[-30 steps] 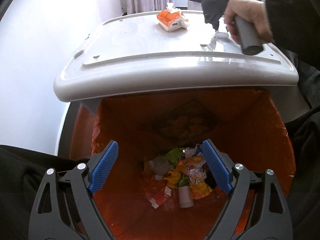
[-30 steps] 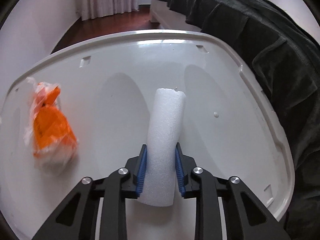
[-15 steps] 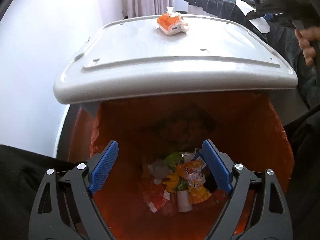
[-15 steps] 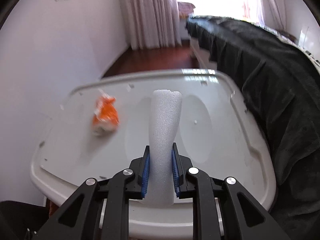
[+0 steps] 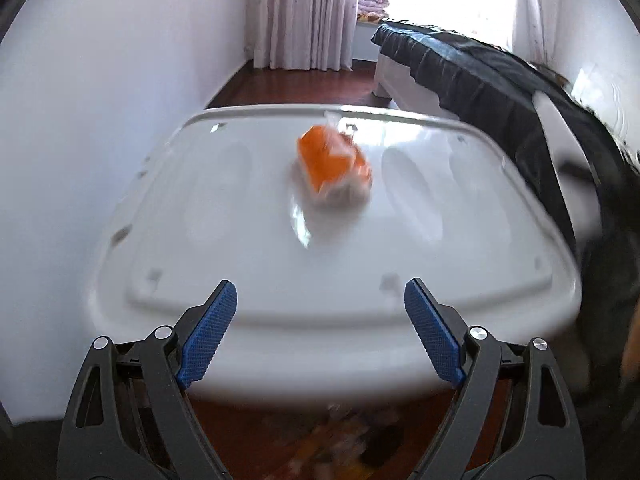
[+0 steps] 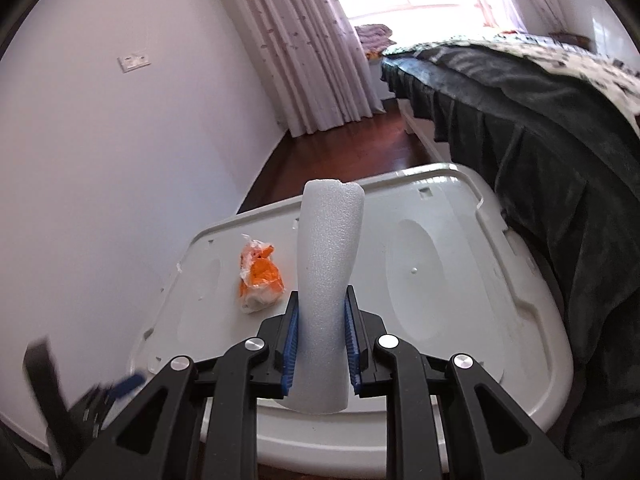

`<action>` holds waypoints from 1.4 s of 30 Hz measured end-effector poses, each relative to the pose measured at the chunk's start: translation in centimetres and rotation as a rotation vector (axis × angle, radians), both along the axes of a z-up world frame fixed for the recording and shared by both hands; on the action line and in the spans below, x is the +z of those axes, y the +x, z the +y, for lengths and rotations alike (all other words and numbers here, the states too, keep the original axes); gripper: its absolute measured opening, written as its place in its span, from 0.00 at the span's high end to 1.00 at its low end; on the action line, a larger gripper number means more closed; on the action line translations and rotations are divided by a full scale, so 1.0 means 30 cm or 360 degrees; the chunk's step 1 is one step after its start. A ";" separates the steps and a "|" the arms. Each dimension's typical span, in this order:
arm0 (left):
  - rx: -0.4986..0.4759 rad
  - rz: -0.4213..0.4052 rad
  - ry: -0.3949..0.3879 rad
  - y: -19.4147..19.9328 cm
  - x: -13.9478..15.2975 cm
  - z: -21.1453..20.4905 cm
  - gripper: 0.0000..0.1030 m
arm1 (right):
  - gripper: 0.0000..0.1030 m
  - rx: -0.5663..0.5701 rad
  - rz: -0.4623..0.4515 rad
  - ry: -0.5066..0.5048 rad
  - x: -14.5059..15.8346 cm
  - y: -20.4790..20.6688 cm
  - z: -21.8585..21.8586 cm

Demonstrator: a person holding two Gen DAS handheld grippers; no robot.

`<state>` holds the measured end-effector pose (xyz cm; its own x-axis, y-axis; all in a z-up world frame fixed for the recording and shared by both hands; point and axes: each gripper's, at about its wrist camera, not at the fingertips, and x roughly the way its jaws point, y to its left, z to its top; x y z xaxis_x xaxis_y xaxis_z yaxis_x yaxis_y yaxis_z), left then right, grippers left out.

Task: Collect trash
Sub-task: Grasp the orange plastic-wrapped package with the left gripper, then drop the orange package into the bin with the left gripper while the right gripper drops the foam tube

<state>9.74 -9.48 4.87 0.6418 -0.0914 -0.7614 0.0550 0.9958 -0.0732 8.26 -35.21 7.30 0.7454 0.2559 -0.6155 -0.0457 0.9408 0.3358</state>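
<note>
My right gripper (image 6: 320,312) is shut on a white foam tube (image 6: 329,256), held up in the air above the near part of the white bin lid (image 6: 452,304). An orange and clear plastic wrapper (image 6: 260,278) lies on the lid to the left of the tube. In the left wrist view the same wrapper (image 5: 334,166) looks blurred, lying on the lid (image 5: 248,240) well ahead of my left gripper (image 5: 320,304), which is open and empty over the lid's near edge. Below that edge a strip of the orange-lined bin (image 5: 320,440) with trash shows, blurred.
A white wall (image 5: 100,120) runs along the left of the lid. A bed with a dark cover (image 6: 540,140) stands close on the right. Beyond the lid there is dark wooden floor (image 6: 352,156) and curtains (image 6: 312,40). My left gripper shows blurred at the right wrist view's lower left (image 6: 100,392).
My left gripper has risen from over the open bin and now looks across the lid at the wrapper. My right gripper has lifted the foam tube off the lid and drawn back.
</note>
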 end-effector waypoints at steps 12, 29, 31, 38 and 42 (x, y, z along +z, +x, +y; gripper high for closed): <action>0.0281 0.0166 -0.0125 0.574 -0.105 -0.065 0.19 | 0.80 -0.0035 0.0095 0.0036 -0.039 0.053 -0.016; 0.0067 0.0220 0.0059 0.616 -0.225 -0.096 0.78 | 0.80 -0.0054 0.0127 -0.0012 -0.061 0.111 0.016; 0.0049 0.0168 0.0084 0.559 -0.191 -0.082 0.78 | 0.80 -0.0063 0.0132 -0.0015 -0.064 0.113 0.020; 0.0020 0.0055 0.0179 0.349 -0.065 -0.027 0.78 | 0.79 -0.0081 0.0153 -0.0025 -0.084 0.110 0.037; -0.0003 0.0010 0.0156 0.182 0.003 0.009 0.78 | 0.79 -0.0055 0.0183 -0.0034 -0.116 0.089 0.072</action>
